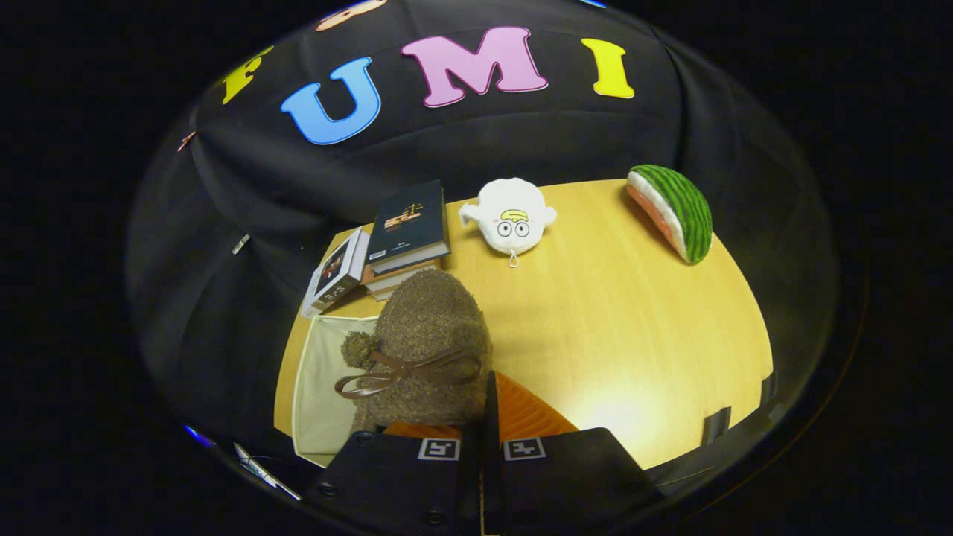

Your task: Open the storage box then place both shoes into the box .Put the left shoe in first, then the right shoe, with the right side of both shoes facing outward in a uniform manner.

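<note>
Wood table [633, 335]: books [406, 231], plush [512, 216] beyond; tool [482, 424] clamped on fuzzy shoe [428, 335] above box [320, 387].

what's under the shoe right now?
The gripper, shut on the fuzzy shoe, holds it over the beige box. A bare strip of box interior shows; the rest is covered.

Dim booth lighting is leaving the surroundings dark, while a bright glare patch is shining on the wooden table [633, 320] just beyond the fingers. Fisheye distortion is bending the table's edges, and focus is staying reasonably sharp centrally.
</note>
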Available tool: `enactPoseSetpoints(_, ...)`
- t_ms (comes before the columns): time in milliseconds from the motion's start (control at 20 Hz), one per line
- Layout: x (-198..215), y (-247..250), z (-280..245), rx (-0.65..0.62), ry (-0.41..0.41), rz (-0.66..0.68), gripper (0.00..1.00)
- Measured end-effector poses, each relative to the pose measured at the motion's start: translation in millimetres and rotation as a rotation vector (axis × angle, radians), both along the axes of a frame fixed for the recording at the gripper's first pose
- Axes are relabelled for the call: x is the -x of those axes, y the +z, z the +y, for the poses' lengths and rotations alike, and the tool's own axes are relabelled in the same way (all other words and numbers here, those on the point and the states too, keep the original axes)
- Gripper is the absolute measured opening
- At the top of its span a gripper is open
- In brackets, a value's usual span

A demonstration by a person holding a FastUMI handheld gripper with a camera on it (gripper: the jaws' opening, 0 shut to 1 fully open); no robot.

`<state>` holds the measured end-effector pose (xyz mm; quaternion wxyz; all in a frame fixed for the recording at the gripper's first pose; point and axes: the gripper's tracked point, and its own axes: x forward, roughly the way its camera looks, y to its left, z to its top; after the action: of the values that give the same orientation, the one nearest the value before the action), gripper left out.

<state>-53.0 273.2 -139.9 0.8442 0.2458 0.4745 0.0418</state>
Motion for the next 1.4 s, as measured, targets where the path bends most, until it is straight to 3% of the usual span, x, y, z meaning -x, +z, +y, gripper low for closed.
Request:
enactPoseSetpoints(250,-7.3,-2.9,68.4,0.01,0.071,0.016,0.07)
enactPoseSetpoints(650,4.6,-41.1,92.6,0.147,0.139,0.082,0.1)
enactPoseSetpoints(800,10.0,-43.5,97.9,0.145,0.155,0.102,0.22)
enactPoseSetpoints(950,18.7,-40.6,107.7,0.108,0.199,0.103,0.24)
enactPoseSetpoints(1000,18.5,-35.6,114.6,0.079,0.215,0.088,0.38)
enactPoseSetpoints(1100,14.3,-26.3,112.9,0.088,0.229,0.055,0.77)
enactPoseSetpoints(1150,10.8,-24.0,112.1,0.1,0.234,0.032,0.86)
enactPoseSetpoints(1300,9.6,-18.2,107.8,0.105,0.233,-0.003,0.98)
enactPoseSetpoints(1400,7.7,-15.3,102.8,0.106,0.228,-0.027,0.98)
